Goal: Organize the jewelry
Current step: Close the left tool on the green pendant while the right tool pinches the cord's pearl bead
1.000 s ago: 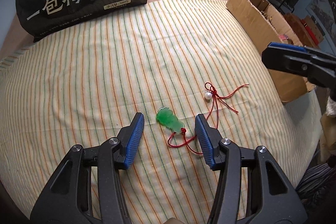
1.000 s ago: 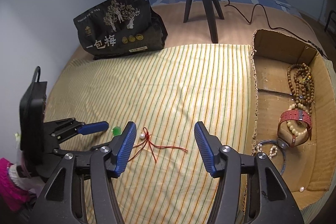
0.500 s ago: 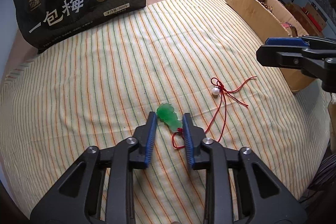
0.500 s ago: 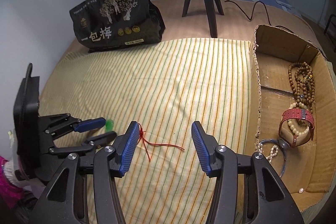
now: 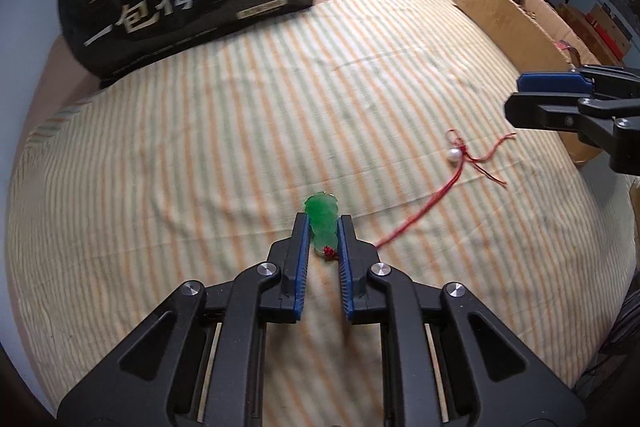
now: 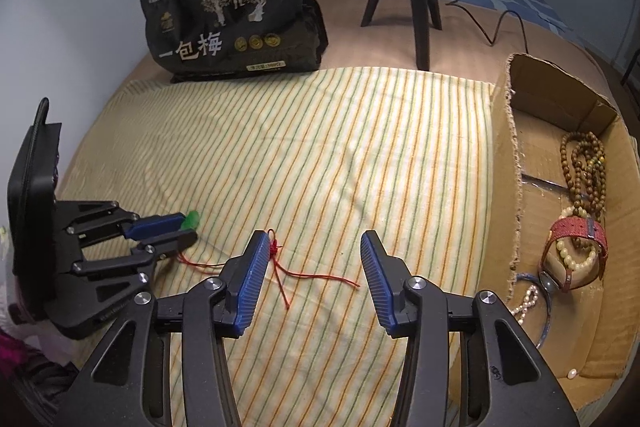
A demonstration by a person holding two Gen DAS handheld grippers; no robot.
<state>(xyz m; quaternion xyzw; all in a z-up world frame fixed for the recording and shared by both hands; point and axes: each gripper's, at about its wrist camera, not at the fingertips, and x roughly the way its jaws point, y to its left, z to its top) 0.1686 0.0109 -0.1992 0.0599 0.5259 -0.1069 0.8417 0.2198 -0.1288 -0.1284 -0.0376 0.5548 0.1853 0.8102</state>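
With the left claw [image 5: 325, 227] just closed on the green pendant [image 5: 321, 215] lying on the striped cloth [image 5: 240, 147] and the right claw [image 6: 314, 267] open over its red cord [image 6: 320, 275]: pickup step, next probably lifting toward the cardboard box [image 6: 560, 115].

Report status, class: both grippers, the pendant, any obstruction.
Left gripper just closed on pendant. Right gripper open, closing over red cord. Nothing blocks the box.
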